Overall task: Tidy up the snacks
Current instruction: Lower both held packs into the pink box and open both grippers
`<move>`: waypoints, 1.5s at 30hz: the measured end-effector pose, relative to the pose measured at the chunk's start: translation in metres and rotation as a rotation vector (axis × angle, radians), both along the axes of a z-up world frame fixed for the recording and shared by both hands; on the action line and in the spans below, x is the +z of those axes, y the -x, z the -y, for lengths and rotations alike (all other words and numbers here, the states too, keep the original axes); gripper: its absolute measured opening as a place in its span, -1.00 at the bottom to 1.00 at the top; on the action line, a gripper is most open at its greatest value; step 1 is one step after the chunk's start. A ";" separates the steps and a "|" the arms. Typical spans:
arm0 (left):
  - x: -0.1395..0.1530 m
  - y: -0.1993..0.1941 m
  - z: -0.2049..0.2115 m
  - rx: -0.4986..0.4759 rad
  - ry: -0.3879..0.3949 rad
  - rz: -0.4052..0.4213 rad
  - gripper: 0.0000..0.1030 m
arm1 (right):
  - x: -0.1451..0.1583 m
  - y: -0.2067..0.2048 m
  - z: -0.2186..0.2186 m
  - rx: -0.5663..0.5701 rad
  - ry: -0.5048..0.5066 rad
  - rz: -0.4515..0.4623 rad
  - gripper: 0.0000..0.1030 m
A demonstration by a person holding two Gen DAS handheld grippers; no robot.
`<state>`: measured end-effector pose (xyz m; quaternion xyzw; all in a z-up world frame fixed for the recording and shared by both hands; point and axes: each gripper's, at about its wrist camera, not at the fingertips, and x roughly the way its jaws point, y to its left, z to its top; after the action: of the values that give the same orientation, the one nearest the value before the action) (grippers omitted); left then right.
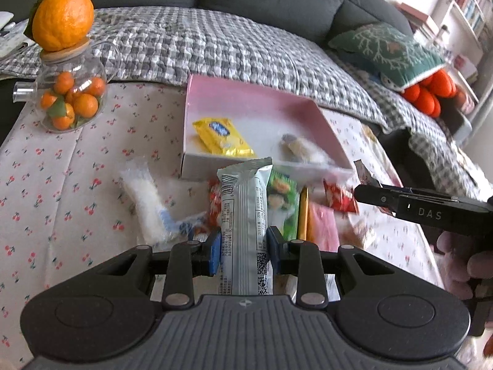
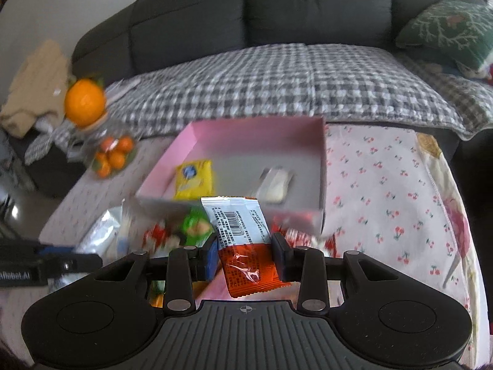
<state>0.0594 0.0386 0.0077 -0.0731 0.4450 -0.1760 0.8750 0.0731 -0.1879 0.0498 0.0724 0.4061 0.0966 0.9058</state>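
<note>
My left gripper [image 1: 245, 251] is shut on a long silver snack bar [image 1: 245, 215] and holds it above the snack pile, just short of the pink box [image 1: 246, 101]. My right gripper [image 2: 245, 254] is shut on an orange-and-white snack packet [image 2: 243, 240], also in front of the pink box [image 2: 258, 132]. The box holds a yellow packet [image 1: 223, 137] and a pale wrapped snack [image 1: 300, 148]. Loose snacks lie before the box: a green packet [image 1: 282, 203], a red packet [image 1: 340, 199], a white puffy packet [image 1: 144, 203]. The right gripper body shows in the left wrist view [image 1: 431, 212].
A glass jar of small oranges [image 1: 72, 95] with a big orange [image 1: 63, 17] on its lid stands at the table's far left. A sofa with a checked blanket [image 1: 215, 46] and a green cushion [image 1: 388, 49] lies behind the cherry-print tablecloth [image 1: 61, 185].
</note>
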 end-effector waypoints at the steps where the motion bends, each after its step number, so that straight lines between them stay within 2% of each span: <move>1: 0.001 -0.003 0.002 0.004 0.003 0.002 -0.45 | 0.001 -0.004 0.002 -0.016 -0.011 -0.001 -0.33; 3: 0.002 -0.009 0.005 0.017 0.019 0.006 -0.45 | 0.001 -0.013 0.008 -0.050 -0.031 -0.007 -0.33; 4: 0.002 -0.012 0.007 0.047 0.037 0.041 -0.45 | 0.001 -0.018 0.010 -0.066 -0.041 -0.010 -0.33; 8: 0.003 -0.024 0.015 0.070 0.056 0.034 -0.45 | -0.003 -0.034 0.023 -0.141 -0.109 -0.039 -0.33; 17: 0.002 -0.073 0.040 0.092 0.052 0.035 -0.45 | -0.027 -0.074 0.049 -0.287 -0.341 -0.112 -0.33; 24: -0.016 -0.116 0.058 0.105 0.047 0.021 -0.45 | -0.052 -0.098 0.042 -0.311 -0.388 -0.182 -0.39; 27: -0.024 -0.129 0.065 0.105 0.035 0.020 -0.45 | -0.060 -0.105 0.037 -0.316 -0.356 -0.197 -0.39; 36: -0.035 -0.148 0.067 0.112 0.024 0.038 -0.45 | -0.057 -0.111 0.039 -0.345 -0.324 -0.112 -0.38; 37: -0.036 -0.149 0.066 0.114 0.024 0.041 -0.45 | -0.057 -0.112 0.040 -0.348 -0.324 -0.106 -0.33; 41: -0.039 -0.155 0.065 0.121 0.038 0.050 -0.43 | -0.056 -0.111 0.046 -0.369 -0.347 -0.101 -0.31; 45: -0.038 -0.155 0.065 0.120 0.060 0.061 -0.26 | -0.056 -0.110 0.049 -0.374 -0.349 -0.106 -0.23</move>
<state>0.2145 -0.0265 -0.0301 -0.1204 0.4076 -0.1386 0.8945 0.1831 -0.2369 -0.0059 0.3063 0.4097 -0.0077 0.8592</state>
